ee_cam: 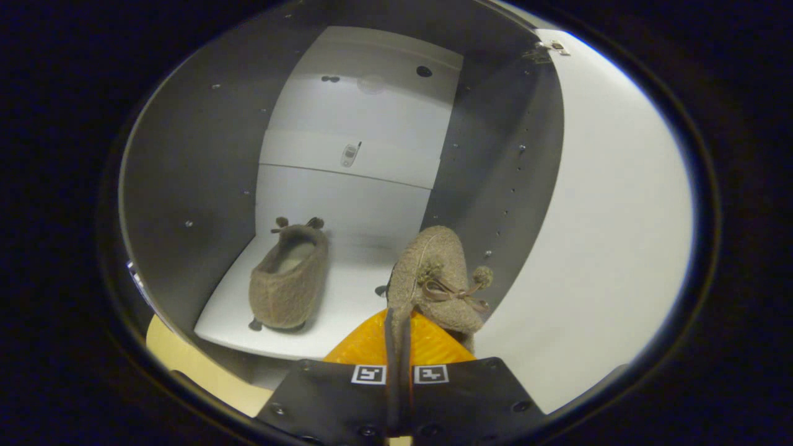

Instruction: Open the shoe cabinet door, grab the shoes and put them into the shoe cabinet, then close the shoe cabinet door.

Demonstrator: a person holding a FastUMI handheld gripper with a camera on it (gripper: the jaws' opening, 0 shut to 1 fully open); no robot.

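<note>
Two fuzzy slippers, one on the shelf [286, 279], one in the gripper [433, 282], one open cabinet door [613, 235]

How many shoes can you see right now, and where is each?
2. One shoe stands on the cabinet shelf, left of the fingers. The other shoe is pinched at its edge in the gripper, over the shelf's right side by the open door.

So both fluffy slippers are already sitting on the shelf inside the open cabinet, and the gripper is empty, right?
Not quite. The gripper view shows one slipper resting on the cabinet shelf, but the other slipper is pinched between the fingers of the gripper, held just above the shelf's front edge. The cabinet door is indeed open.
</note>
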